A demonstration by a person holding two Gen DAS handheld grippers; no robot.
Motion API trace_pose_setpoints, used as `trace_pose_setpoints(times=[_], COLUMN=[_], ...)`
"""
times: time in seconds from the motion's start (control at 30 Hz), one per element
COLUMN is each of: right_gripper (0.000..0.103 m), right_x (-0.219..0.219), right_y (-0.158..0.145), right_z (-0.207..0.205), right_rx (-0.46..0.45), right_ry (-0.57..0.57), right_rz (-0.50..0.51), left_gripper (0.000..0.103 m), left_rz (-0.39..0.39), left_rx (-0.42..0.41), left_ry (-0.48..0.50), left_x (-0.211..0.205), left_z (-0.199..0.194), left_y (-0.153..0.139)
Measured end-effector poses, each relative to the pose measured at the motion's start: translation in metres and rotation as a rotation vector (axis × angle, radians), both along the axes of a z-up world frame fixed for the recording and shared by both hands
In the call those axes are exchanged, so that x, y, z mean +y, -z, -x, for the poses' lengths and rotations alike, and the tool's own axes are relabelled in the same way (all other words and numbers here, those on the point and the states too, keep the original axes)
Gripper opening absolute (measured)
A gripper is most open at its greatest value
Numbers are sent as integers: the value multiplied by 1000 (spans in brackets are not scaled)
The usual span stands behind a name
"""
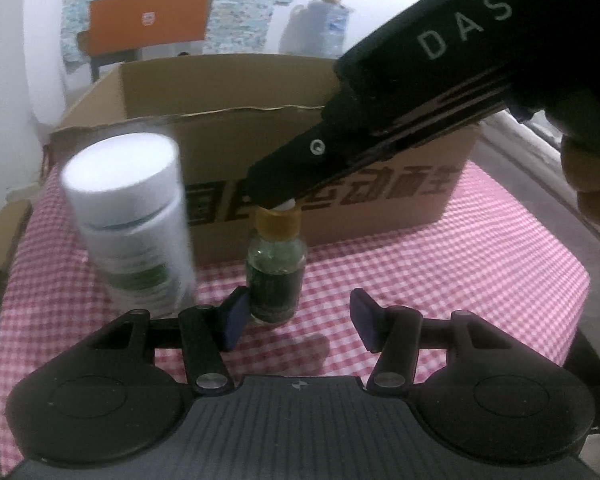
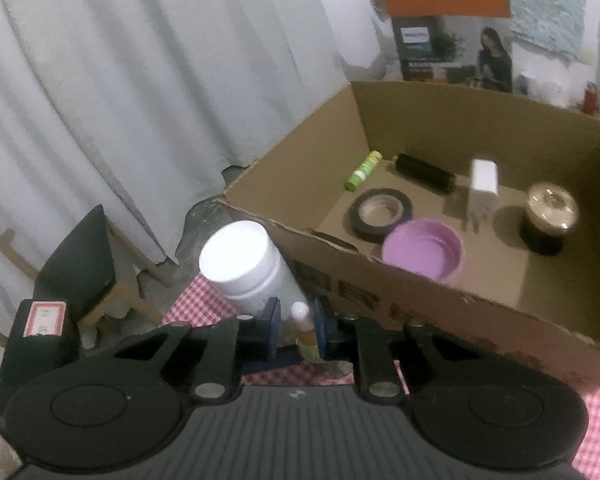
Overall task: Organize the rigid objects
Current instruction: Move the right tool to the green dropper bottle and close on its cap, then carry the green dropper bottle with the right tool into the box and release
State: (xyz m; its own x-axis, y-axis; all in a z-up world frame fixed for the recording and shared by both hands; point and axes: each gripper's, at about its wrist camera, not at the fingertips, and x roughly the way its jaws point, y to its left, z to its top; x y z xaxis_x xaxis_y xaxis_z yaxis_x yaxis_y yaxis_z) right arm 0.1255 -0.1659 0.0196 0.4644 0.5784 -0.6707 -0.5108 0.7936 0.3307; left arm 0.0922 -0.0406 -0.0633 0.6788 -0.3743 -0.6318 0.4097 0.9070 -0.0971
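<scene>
A small glass bottle (image 1: 275,276) with a gold neck and white tip stands on the checked cloth before the cardboard box (image 1: 260,128). My right gripper (image 2: 297,326) comes down from the upper right and is shut on the bottle's top (image 2: 303,320). My left gripper (image 1: 300,320) is open, its left pad (image 1: 236,320) beside the bottle's base. A white pill bottle (image 1: 132,220) stands at left, and also shows in the right wrist view (image 2: 248,268).
The box (image 2: 480,308) holds a purple bowl (image 2: 424,250), a tape roll (image 2: 380,212), a green tube (image 2: 363,170), a black cylinder (image 2: 424,172), a white charger (image 2: 483,184) and a dark jar (image 2: 548,216). White curtain and a chair (image 2: 80,272) are at left.
</scene>
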Motion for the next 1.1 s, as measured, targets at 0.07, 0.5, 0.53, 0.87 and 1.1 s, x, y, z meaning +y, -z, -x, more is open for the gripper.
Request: trace_pose_setpoints(times=[0.07,0.5,0.53,0.87,1.1], right_gripper=[19,19,20,24,24], right_x=[-9,-55,-55,-46,-50], right_y=[0,0,1,14,14], right_z=[3,22,22,17,19], right_rx=[10,53,47,14,14], right_ry=[24,156,157,140,145], right_rz=[-4,-26,-18,41,40], left_gripper=[55,49,47,32,31], left_rz=[4,13,8,-46,-29], left_rx=[2,9,7,-11,17], left_ry=[28,144,142,117,125], left_x=[-7,-38,-39,-47,-48], left_z=[-1,-7,-8,-11,-10], left_y=[0,0,0,3,-2])
